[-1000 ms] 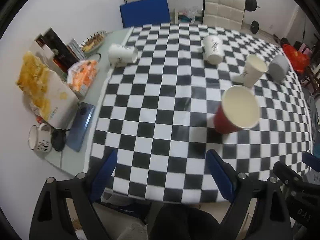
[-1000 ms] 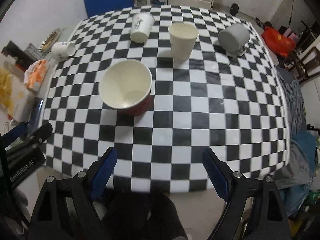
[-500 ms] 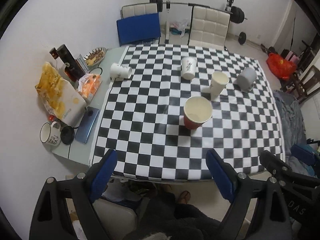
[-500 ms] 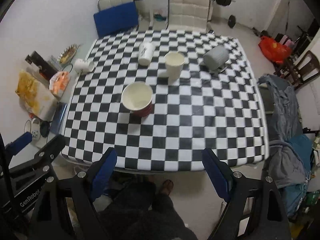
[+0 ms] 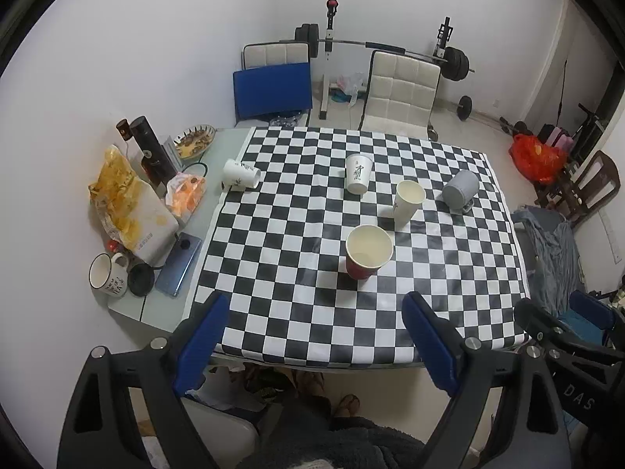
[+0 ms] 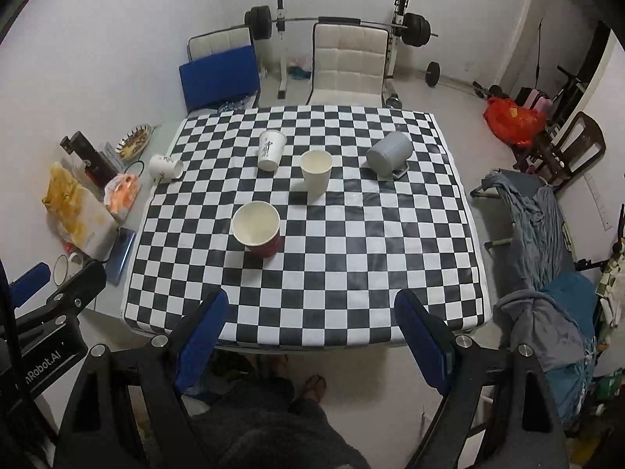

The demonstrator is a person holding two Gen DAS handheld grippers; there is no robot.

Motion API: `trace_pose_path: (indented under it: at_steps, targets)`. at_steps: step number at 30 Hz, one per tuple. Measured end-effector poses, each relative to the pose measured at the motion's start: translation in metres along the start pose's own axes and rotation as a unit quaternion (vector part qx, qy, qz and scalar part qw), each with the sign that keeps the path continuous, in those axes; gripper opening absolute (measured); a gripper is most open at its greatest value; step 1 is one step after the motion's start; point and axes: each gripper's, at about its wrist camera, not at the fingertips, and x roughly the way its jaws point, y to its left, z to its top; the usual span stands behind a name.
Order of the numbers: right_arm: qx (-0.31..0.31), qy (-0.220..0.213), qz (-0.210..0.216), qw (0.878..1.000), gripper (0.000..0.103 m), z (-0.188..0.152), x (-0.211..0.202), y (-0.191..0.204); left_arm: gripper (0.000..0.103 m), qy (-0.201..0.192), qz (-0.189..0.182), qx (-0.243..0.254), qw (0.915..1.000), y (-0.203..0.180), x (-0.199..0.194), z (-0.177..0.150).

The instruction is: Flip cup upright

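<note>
A red paper cup stands upright on the checkered table. A cream paper cup stands upright behind it. A white printed cup stands mouth down. A grey mug lies on its side at the right. A white mug lies on its side at the left edge. My left gripper and right gripper are both open and empty, held back from the table's near edge.
Snack bags, a phone, a mug and a plate crowd the table's left strip. Two chairs and a barbell rack stand behind. Clothes lie on the right.
Both grippers have pulled up and back from the table, so the cups look smaller and farther. The red cup stands where it was.
</note>
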Motion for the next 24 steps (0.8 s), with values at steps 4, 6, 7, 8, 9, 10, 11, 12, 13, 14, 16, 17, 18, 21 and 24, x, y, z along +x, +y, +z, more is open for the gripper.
trace_pose_path:
  at_steps: [4, 6, 7, 8, 9, 10, 11, 12, 13, 14, 16, 17, 18, 21, 24]
  targets:
    - [-0.004, -0.008, -0.001, 1.000, 0.088, -0.001, -0.010, 0.002, 0.090, -0.006, 0.001, -0.002, 1.0000, 0.002, -0.006, -0.001]
    - [-0.005, -0.012, 0.000, 1.000, 0.088, -0.001, -0.015, 0.002, 0.090, -0.009, 0.002, -0.003, 1.0000, 0.002, -0.009, -0.002]
    - [-0.006, -0.015, 0.000, 1.000, 0.088, -0.001, -0.017, 0.002, 0.090, -0.011, 0.002, -0.003, 0.9999, 0.003, -0.010, -0.002]
    - [-0.006, -0.017, 0.000, 1.000, 0.088, -0.001, -0.019, 0.003, 0.090, -0.011, 0.002, -0.004, 0.9999, 0.003, -0.011, -0.002]
    - [-0.006, -0.018, -0.001, 1.000, 0.088, -0.001, -0.019, 0.003, 0.090, -0.011, 0.001, -0.004, 0.9999, 0.003, -0.011, -0.003]
    - [-0.007, -0.019, -0.002, 1.000, 0.088, -0.002, -0.021, 0.003, 0.090, -0.011, 0.002, -0.003, 0.9999, 0.003, -0.011, -0.002]
    - [-0.007, -0.020, -0.002, 1.000, 0.088, -0.002, -0.022, 0.004, 0.090, -0.011, 0.002, -0.003, 0.9999, 0.004, -0.011, -0.002]
    - [-0.007, -0.020, -0.001, 1.000, 0.088, -0.002, -0.021, 0.004, 0.090, -0.011, 0.001, -0.002, 0.9999, 0.004, -0.011, -0.003]
    - [-0.008, -0.020, -0.002, 1.000, 0.088, -0.002, -0.021, 0.004, 0.090, -0.011, 0.001, -0.002, 0.9999, 0.004, -0.012, -0.003]
    - [-0.009, -0.022, -0.004, 1.000, 0.088, -0.002, -0.023, 0.004, 0.090, -0.012, 0.002, -0.002, 0.9999, 0.003, -0.011, -0.002]
    - [-0.012, -0.023, -0.005, 1.000, 0.088, -0.002, -0.024, 0.005, 0.090, -0.018, 0.004, -0.001, 0.9998, 0.003, -0.014, -0.003]
    - [-0.013, -0.025, -0.007, 1.000, 0.088, -0.002, -0.026, 0.005, 0.090, -0.018, 0.006, -0.002, 0.9998, 0.003, -0.015, -0.003]
    - [-0.012, -0.027, -0.006, 1.000, 0.088, -0.002, -0.027, 0.005, 0.090, -0.019, 0.007, -0.002, 0.9998, 0.002, -0.017, -0.003]
    - [-0.017, -0.033, -0.007, 0.999, 0.088, -0.002, -0.033, 0.007, 0.090, -0.021, 0.009, -0.002, 0.9997, 0.002, -0.020, -0.003]
    - [-0.016, -0.034, -0.006, 0.999, 0.088, -0.003, -0.035, 0.007, 0.090, -0.023, 0.008, -0.003, 0.9997, 0.003, -0.024, -0.003]
